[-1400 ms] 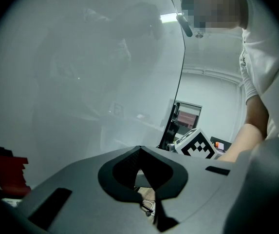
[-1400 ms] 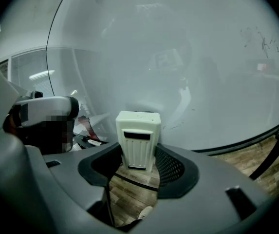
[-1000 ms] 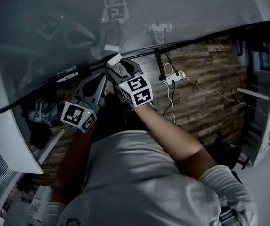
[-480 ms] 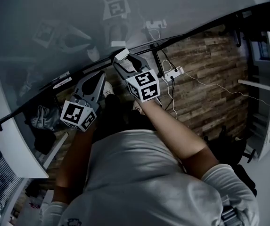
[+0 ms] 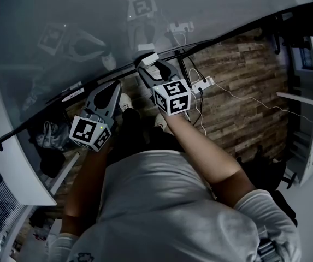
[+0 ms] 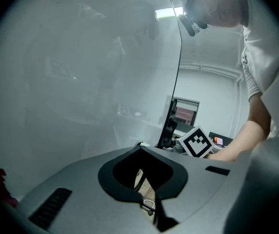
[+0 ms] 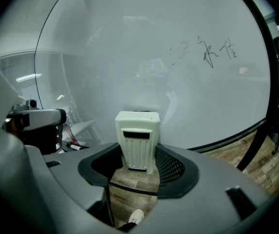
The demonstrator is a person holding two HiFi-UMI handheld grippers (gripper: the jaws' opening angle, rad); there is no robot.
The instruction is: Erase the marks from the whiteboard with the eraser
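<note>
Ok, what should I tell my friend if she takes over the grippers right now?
Left gripper: shut, holding nothing, beside the whiteboard.
Right gripper: shut on the white eraser, aimed low on the board; I cannot tell if it touches.
Done: eraser is in hand.
Left to do: wipe off the dark marks, up and to the right of the eraser.

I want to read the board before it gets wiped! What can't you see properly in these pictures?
1. What the marks say: right gripper view, too small and faint to read.
2. Wiping side of the eraser: right gripper view, turned away toward the whiteboard.
3. Whether the eraser touches the whiteboard: no view shows the contact.
4. The marks in the head view: the whiteboard looks too dim there.
</note>
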